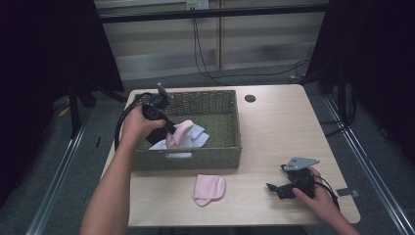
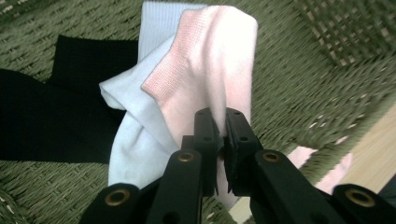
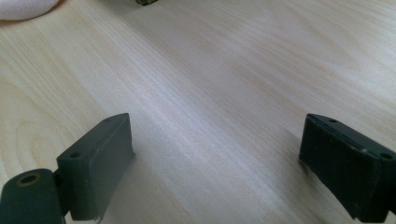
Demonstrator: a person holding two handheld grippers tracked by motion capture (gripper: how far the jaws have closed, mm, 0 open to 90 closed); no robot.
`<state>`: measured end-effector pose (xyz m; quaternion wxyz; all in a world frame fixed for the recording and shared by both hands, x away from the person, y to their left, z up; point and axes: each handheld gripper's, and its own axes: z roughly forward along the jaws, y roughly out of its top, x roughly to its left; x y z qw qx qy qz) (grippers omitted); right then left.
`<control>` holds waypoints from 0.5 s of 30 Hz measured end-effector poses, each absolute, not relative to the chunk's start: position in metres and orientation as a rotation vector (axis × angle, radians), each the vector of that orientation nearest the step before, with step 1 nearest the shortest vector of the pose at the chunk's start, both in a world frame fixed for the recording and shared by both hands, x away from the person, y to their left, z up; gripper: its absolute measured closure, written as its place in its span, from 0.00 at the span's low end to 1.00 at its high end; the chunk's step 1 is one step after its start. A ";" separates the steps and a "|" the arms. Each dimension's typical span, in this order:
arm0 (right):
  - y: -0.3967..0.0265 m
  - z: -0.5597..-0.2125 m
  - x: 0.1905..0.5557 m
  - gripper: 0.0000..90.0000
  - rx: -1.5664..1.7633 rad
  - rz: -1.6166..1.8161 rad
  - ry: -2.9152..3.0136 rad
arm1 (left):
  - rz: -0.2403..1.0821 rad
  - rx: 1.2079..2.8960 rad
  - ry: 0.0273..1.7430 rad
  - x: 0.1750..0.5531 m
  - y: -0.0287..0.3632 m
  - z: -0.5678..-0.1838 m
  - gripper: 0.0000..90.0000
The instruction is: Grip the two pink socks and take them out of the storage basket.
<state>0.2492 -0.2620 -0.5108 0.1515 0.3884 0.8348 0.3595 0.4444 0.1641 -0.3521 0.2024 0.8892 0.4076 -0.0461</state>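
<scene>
Jaws of L gripper (image 2: 219, 135) clenched on pink sock (image 2: 210, 70) over basket (image 1: 215, 156); R gripper (image 1: 286, 188) released, idle. 1 pink sock (image 1: 209, 188) out on table (image 1: 274, 132), more left inside.

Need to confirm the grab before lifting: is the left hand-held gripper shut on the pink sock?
Shut on it. The left hand-held gripper pinches the pink sock between its jaws, over the basket.

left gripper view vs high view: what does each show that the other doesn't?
Left gripper view alone: the left gripper jaws pinched on the pink sock, its ribbed cuff, and a black cloth under the white sock.
High view alone: the right gripper resting on the table, both forearms.
Both: the basket, the socks, and a second pink sock lying outside it.
</scene>
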 end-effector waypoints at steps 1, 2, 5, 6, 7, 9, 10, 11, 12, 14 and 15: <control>-0.262 -0.511 0.249 0.10 1.115 1.032 2.396 | -0.129 2.482 1.138 0.444 0.164 -0.352 0.94; -0.262 -0.511 0.249 0.10 1.111 1.032 2.397 | -0.136 2.477 1.128 0.443 0.164 -0.347 0.94; -0.262 -0.511 0.249 0.10 1.111 1.032 2.397 | -0.134 2.472 1.115 0.441 0.163 -0.339 0.94; -0.262 -0.511 0.249 0.10 1.112 1.032 2.397 | -0.130 2.471 1.108 0.440 0.163 -0.337 0.94; -0.262 -0.511 0.249 0.10 1.111 1.032 2.397 | -0.130 2.471 1.108 0.440 0.163 -0.337 0.94; -0.262 -0.511 0.249 0.10 1.111 1.032 2.397 | -0.147 2.469 1.090 0.438 0.161 -0.330 0.94; -0.262 -0.511 0.249 0.10 1.112 1.032 2.397 | -0.147 2.469 1.090 0.438 0.161 -0.330 0.94; -0.262 -0.511 0.249 0.10 1.112 1.032 2.397 | -0.159 2.474 1.090 0.437 0.160 -0.327 0.94; -0.262 -0.511 0.249 0.10 1.112 1.032 2.397 | -0.162 2.470 1.091 0.436 0.159 -0.326 0.94; -0.262 -0.511 0.249 0.10 1.112 1.032 2.397 | -0.163 2.473 1.081 0.435 0.159 -0.323 0.94; -0.262 -0.511 0.249 0.10 1.111 1.032 2.397 | -0.166 2.463 1.083 0.434 0.158 -0.321 0.94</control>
